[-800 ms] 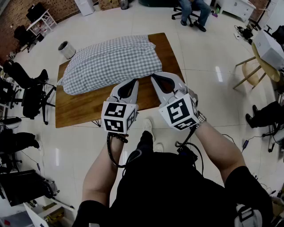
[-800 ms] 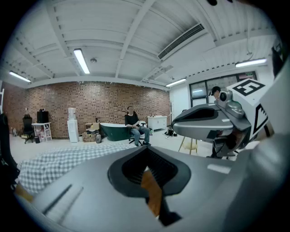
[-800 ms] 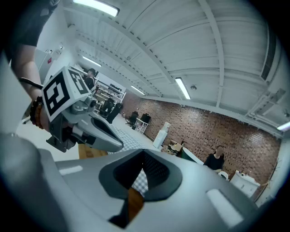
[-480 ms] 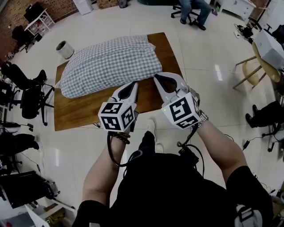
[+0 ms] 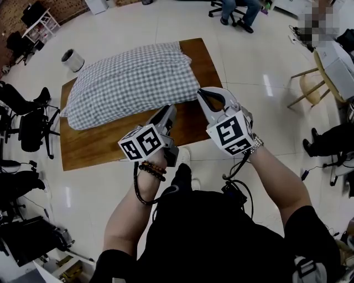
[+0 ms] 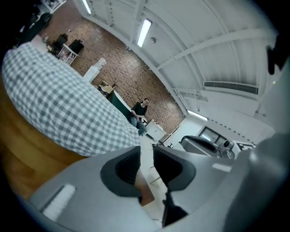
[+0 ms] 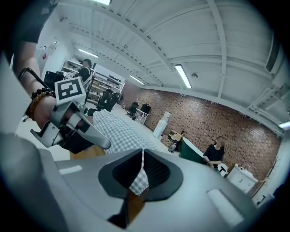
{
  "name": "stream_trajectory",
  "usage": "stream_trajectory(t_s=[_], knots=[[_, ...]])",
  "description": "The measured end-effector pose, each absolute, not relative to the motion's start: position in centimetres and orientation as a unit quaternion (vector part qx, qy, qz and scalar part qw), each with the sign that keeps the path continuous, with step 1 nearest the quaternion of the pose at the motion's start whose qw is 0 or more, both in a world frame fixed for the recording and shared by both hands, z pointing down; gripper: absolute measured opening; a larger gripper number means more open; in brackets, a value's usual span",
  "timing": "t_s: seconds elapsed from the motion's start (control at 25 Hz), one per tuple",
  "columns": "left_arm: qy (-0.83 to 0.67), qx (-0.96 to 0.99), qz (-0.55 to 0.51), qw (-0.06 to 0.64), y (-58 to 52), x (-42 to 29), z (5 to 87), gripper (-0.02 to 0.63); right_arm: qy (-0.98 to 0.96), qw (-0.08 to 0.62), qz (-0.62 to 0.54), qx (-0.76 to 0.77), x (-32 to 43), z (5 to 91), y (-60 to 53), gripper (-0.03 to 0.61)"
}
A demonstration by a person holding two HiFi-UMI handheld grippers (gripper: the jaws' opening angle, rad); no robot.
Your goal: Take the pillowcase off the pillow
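Observation:
The pillow in its grey-and-white checked pillowcase [image 5: 133, 83] lies across the wooden table [image 5: 99, 146]. My left gripper [image 5: 168, 110] is at the pillow's near edge, open by a narrow gap with nothing between the jaws. In the left gripper view the pillowcase [image 6: 59, 104] lies to the left of the jaws [image 6: 146, 152]. My right gripper [image 5: 200, 92] is shut, its tips at the pillow's near right corner. In the right gripper view checked cloth [image 7: 138, 181] shows behind the closed jaws [image 7: 143, 152]; I cannot tell whether it is pinched. The left gripper [image 7: 102, 142] appears there too.
A white bin [image 5: 69, 59] stands on the floor beyond the table's far left corner. Black office chairs [image 5: 27, 124] crowd the left side. A seated person [image 5: 238, 8] is at the back. A wooden chair [image 5: 312, 88] and a white table [image 5: 337, 58] stand to the right.
Both grippers have moved forward to the pillow's near edge. The left hand has rolled, turning its marker cube. The pillow lies as before.

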State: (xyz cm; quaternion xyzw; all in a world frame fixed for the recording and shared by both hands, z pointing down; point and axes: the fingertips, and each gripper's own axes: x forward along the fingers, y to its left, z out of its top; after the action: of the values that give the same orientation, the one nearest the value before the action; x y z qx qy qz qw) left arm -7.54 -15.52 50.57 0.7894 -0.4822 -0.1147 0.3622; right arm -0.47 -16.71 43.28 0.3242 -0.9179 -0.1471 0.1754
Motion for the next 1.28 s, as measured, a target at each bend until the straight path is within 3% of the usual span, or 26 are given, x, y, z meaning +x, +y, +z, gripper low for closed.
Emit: stream_trajectory(t_s=[0.12, 0.52, 0.84, 1.28], knots=[[-0.46, 0.77, -0.157, 0.414, -17.5, -8.3, 51.0, 0.149, -0.915, 0.193, -0.133, 0.328, -1.0, 44.0, -19.3, 0.018], [-0.453, 0.685, -0.202, 0.534, -22.8, -11.0, 56.9, 0.272, -0.899, 0.274, -0.083, 0.332, 0.5, 49.6, -29.0, 0.088], [-0.458, 0.65, -0.199, 0.573, -25.2, -12.6, 60.5, 0.321, -0.903, 0.341, -0.016, 0.261, -0.8, 57.2, -33.5, 0.183], [-0.456, 0.642, -0.199, 0.583, -28.6, -13.5, 62.9, 0.327, -0.94, 0.268, 0.175, 0.119, -6.3, 60.5, -34.8, 0.239]])
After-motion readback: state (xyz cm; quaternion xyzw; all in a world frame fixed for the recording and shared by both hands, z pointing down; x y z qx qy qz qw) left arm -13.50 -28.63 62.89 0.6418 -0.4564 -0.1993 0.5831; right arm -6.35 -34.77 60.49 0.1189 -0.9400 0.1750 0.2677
